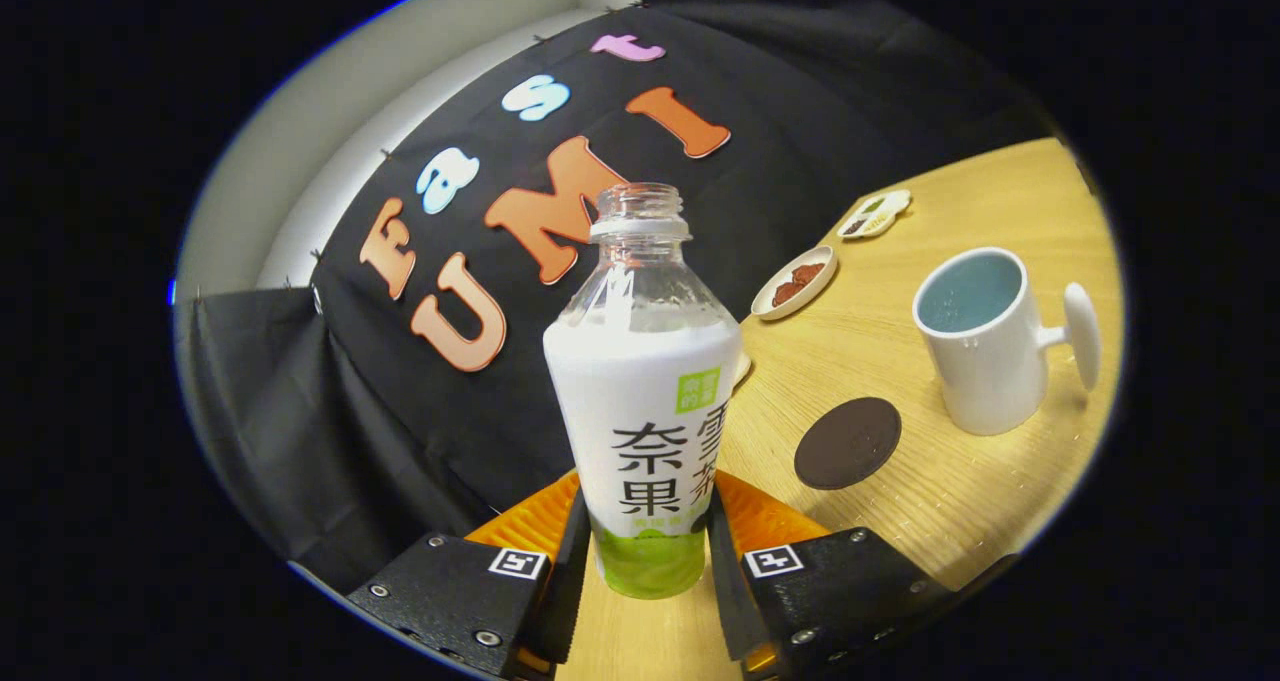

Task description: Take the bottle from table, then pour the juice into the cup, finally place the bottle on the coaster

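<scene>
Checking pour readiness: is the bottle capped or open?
Open: the bottle held between the fingers shows a bare threaded neck with no cap.

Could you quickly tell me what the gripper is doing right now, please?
Gripper: shut on the bottle, one finger pressing each side of its lower body; the bottle is uncapped and upright.
</scene>
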